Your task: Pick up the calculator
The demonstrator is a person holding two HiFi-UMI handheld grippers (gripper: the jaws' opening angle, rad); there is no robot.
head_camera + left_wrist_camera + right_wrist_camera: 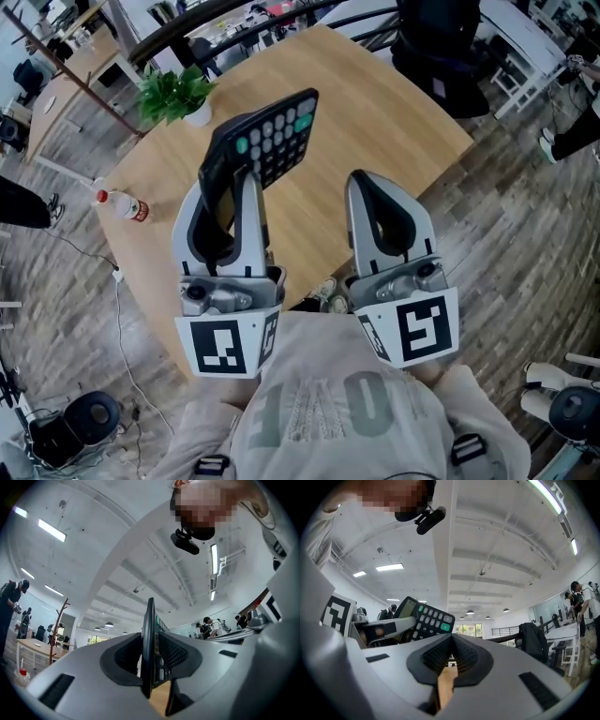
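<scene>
The black calculator (270, 139), with grey keys and a few green ones, is lifted off the round wooden table (394, 122) and tilted, keys facing up and to the right. My left gripper (231, 192) is shut on its lower end. In the left gripper view the calculator (149, 639) stands edge-on, pinched between the two dark pads. My right gripper (372, 187) hovers next to it on the right, jaws shut with nothing between them. From the right gripper view (451, 644) the calculator (427, 618) shows up at the left, with its display and keys visible.
A small potted plant (176, 94) stands at the table's far left edge. A plastic bottle with a red cap (122, 204) lies at the left edge. A black chair (436, 42) sits beyond the table. Cables and a black device (80, 422) lie on the wooden floor at left.
</scene>
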